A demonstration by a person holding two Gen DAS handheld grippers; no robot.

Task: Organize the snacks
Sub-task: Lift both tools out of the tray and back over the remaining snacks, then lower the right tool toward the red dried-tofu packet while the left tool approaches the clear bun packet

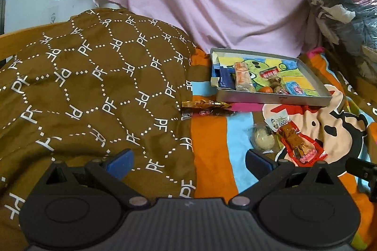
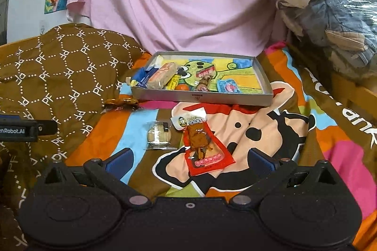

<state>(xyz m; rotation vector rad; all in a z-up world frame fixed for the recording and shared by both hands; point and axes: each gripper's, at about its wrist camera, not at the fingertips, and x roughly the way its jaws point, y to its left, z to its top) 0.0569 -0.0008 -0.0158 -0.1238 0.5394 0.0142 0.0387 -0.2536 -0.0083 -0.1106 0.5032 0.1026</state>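
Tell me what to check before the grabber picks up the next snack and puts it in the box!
1. Right gripper open and holding nothing: ok, its blue fingers are spread wide.
2. Left gripper open and holding nothing: ok.
3. Red and clear flat snack packet in front of the right gripper, nothing lying on it: ok.
4. Round pale biscuit in clear wrap apart from the red packet: cannot tell, their edges look very close.
5. Shallow grey cardboard box has bare room: ok, its right half is mostly free.
6. Gold foil-wrapped snack still outside the box, beside the brown patterned pillow: not ok, still to sort.
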